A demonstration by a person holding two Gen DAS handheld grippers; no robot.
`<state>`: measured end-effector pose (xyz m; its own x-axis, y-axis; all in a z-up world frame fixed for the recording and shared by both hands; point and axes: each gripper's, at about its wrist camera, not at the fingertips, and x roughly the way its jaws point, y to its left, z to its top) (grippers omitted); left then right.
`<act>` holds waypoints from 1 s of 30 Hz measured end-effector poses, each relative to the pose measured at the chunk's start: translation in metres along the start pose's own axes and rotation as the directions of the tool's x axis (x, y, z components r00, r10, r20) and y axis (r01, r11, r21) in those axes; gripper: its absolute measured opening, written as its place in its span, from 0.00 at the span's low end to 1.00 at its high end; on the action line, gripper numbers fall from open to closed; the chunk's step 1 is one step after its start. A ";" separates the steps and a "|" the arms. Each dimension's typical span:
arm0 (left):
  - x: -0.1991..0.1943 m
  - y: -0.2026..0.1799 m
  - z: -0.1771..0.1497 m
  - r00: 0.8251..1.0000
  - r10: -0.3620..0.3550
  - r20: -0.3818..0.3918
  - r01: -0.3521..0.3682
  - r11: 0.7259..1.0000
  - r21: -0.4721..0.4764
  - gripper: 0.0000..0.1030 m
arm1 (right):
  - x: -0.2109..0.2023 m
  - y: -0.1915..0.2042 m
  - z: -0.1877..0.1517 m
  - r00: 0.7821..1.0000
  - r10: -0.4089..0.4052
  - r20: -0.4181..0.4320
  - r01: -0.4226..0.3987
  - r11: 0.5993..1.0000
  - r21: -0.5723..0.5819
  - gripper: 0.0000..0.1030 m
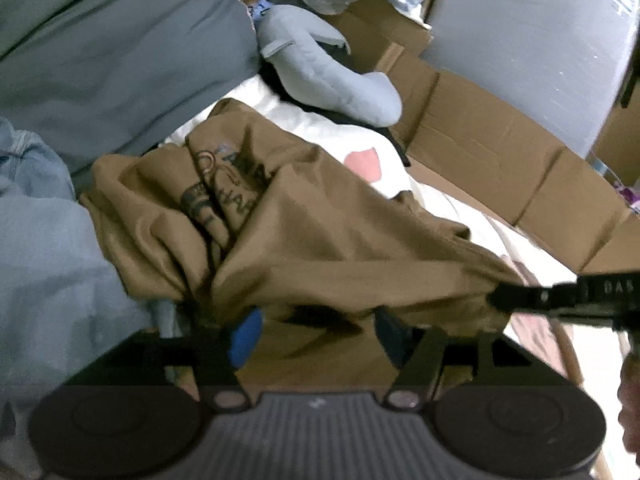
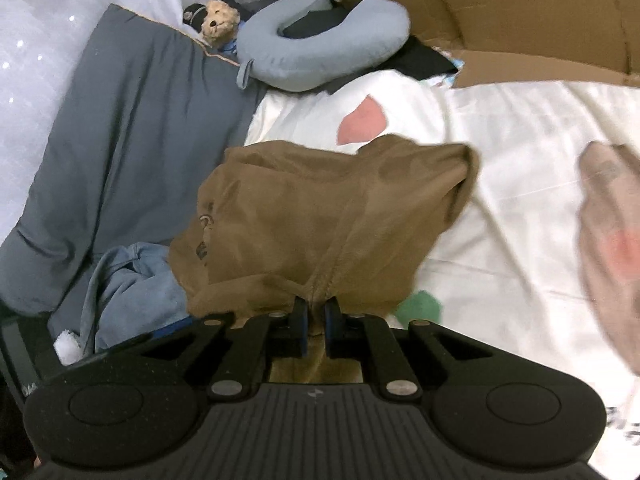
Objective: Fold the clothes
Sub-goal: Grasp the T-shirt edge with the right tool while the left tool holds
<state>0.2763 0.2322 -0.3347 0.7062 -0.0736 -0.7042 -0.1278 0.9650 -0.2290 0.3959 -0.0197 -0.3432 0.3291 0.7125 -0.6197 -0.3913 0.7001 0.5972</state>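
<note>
Left wrist view: the left hand-held gripper (image 1: 316, 334) stands spread, brown shirt (image 1: 304, 232) bunched loosely between its fingers on the bed (image 1: 460, 208). Right wrist view: the right hand-held gripper (image 2: 316, 322) pinches the shirt's edge. Likely spreading it out; next, regrip left.

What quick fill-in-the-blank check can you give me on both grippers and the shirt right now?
1. The right gripper is ____ on a bunched fold of the brown shirt.
2. The left gripper has its jaws ____, with brown cloth lying between them.
3. The neck pillow by the teddy bear is light ____.
4. The shirt lies on a white sheet with a ____ heart.

Missing words: shut; open; blue; pink
</note>
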 end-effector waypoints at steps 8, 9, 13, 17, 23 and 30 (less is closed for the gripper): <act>-0.016 0.000 -0.015 1.000 0.028 -0.012 -0.027 1.000 0.013 0.77 | -0.048 -0.024 0.013 0.996 -0.093 0.000 0.093 0.995 -0.034 0.05; -0.014 0.002 -0.016 0.999 0.035 -0.017 -0.035 0.999 0.007 0.77 | -0.053 -0.027 0.015 0.995 -0.104 0.002 0.104 0.994 -0.042 0.05; -0.005 0.018 -0.017 0.997 0.077 -0.020 -0.077 0.997 -0.030 0.77 | -0.072 -0.044 0.026 0.987 -0.161 0.017 0.162 0.986 -0.050 0.04; 0.011 0.031 -0.020 0.992 0.118 -0.044 -0.120 0.992 -0.037 0.77 | -0.083 -0.061 0.039 0.978 -0.206 0.037 0.208 0.977 -0.043 0.04; 0.032 0.033 -0.024 0.987 0.151 -0.055 -0.150 0.988 0.024 0.77 | -0.094 -0.079 0.063 0.964 -0.257 0.067 0.260 0.964 -0.054 0.04; 0.052 0.028 -0.022 0.981 0.187 -0.046 -0.183 0.980 0.079 0.75 | -0.092 -0.091 0.087 0.945 -0.316 0.084 0.323 0.941 -0.098 0.04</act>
<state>0.2944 0.2498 -0.3924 0.6373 0.0969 -0.7645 -0.2000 0.9789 -0.0426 0.4762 -0.1450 -0.2965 0.5071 0.4564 -0.7311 -0.3459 0.8847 0.3124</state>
